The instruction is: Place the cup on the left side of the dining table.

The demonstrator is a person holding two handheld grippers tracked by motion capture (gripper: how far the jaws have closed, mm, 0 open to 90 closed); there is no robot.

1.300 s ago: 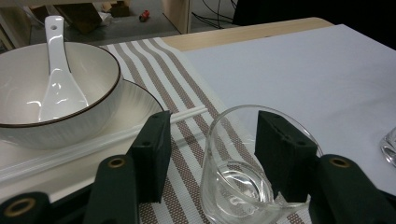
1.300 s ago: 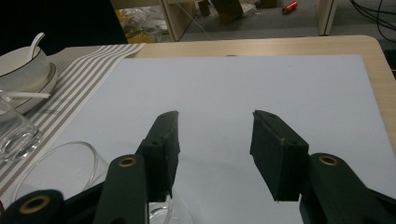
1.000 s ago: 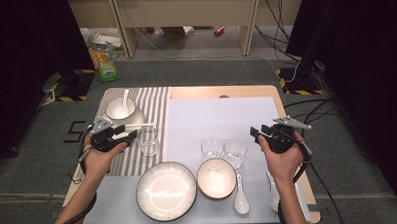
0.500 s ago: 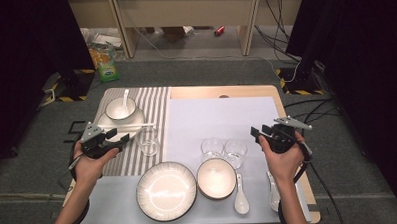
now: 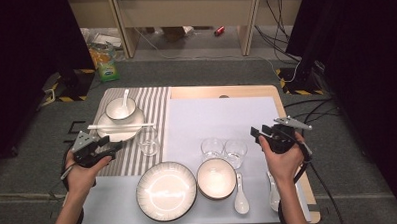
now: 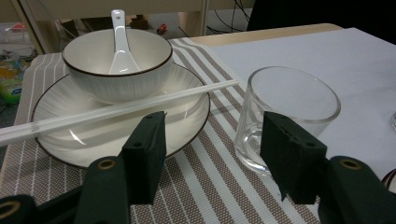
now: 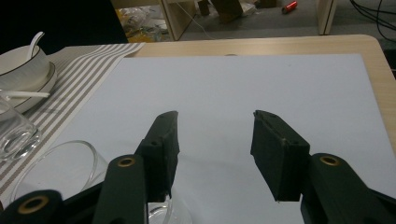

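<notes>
Left claw [image 5: 109, 146], jaws apart and empty, has drawn back from glass [image 5: 148, 140]; place setting likely complete.

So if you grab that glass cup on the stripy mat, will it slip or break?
The glass looks smooth, so it may slip between the pads. It is clear, thin-walled glass, so probably breakable. It stands upright on a flat base, so it probably won't roll.

On the striped mat [image 5: 158, 101] at the table's left stands a plate [image 5: 118, 131] bearing a bowl [image 5: 120, 109] with a spoon [image 5: 124, 98] in it; chopsticks [image 5: 121, 126] lie across the plate. A glass [image 5: 148, 140] stands just right of the plate, on the mat. Two glasses [image 5: 212, 148] stand side by side on the sheet [image 5: 221, 116], behind a second bowl [image 5: 216, 177]. A large plate [image 5: 166, 191] lies left of that bowl, a loose spoon [image 5: 240, 195] right of it.
</notes>
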